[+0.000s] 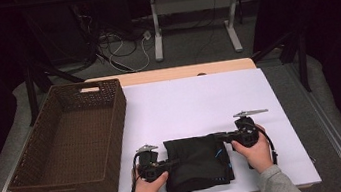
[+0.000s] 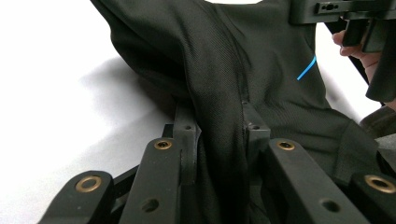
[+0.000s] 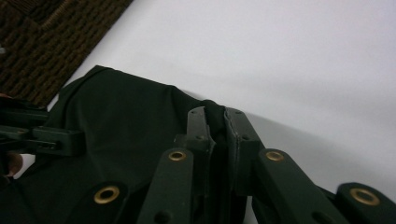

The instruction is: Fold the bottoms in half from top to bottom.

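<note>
A folded black garment with a thin blue mark lies on the white table near its front edge. My left gripper comes in from the garment's left side. In the left gripper view its jaws pinch a thick fold of the black cloth, so my left gripper is shut on it. My right gripper sits at the garment's far right corner. In the right gripper view the jaws of my right gripper clamp the edge of the garment.
A brown wicker basket, with nothing inside, stands on the left part of the table, close to the left hand; its weave shows in the right gripper view. Bare white tabletop stretches behind and to the right of the garment.
</note>
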